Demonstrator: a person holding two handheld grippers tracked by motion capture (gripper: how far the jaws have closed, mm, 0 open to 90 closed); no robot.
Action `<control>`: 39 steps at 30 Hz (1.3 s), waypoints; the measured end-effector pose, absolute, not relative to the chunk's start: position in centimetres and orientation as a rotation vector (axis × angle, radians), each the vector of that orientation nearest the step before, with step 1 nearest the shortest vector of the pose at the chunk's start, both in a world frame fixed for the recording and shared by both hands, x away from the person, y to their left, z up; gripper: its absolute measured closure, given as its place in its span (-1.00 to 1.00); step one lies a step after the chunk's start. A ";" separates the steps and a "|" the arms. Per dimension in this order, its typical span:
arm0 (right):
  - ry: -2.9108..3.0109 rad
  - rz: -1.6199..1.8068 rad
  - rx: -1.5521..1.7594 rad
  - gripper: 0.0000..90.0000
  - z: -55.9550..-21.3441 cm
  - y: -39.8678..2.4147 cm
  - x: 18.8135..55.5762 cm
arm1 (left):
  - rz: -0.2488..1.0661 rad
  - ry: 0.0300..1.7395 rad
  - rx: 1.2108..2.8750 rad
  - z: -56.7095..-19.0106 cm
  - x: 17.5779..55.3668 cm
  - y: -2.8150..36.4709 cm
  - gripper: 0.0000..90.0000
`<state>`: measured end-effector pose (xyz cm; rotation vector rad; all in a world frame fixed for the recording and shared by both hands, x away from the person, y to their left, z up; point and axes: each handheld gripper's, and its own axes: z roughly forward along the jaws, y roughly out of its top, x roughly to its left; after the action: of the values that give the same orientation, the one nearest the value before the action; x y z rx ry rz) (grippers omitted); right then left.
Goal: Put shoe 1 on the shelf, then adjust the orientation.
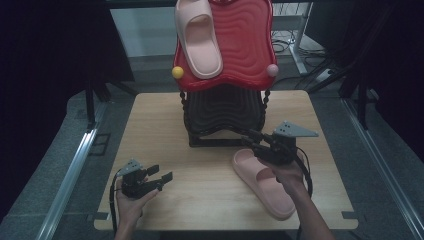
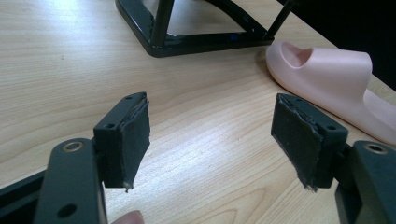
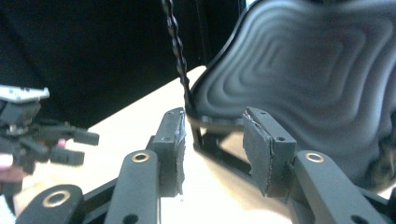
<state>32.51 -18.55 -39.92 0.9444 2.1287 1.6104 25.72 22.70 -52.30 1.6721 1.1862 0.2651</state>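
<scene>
Right gripper (image 1: 251, 140) part open, empty, above slipper (image 1: 264, 182); left gripper (image 1: 161, 181) open, empty.

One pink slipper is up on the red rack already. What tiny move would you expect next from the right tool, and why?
Probably lower the right tool a bit onto the slipper on the table and close. Its jaws stand open with nothing between them, just above the slipper's toe, while the other slipper already lies on the red shelf.
</scene>
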 end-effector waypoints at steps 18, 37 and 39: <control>2.151 1.474 1.086 0.48 -47.8 -26.7 27.8 | 0.254 1.160 1.718 -52.4 25.7 21.1 -0.38; 2.257 1.132 1.275 0.99 -53.6 -33.4 26.3 | 0.240 1.141 1.757 -52.8 25.7 20.1 -0.39; 2.277 1.130 1.260 0.99 -53.6 -33.1 26.1 | 0.240 1.139 1.761 -52.8 25.7 20.0 -0.39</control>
<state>26.11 -33.12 -53.55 1.2600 2.2775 1.1301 25.72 20.04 -52.78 1.7611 1.1387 0.2402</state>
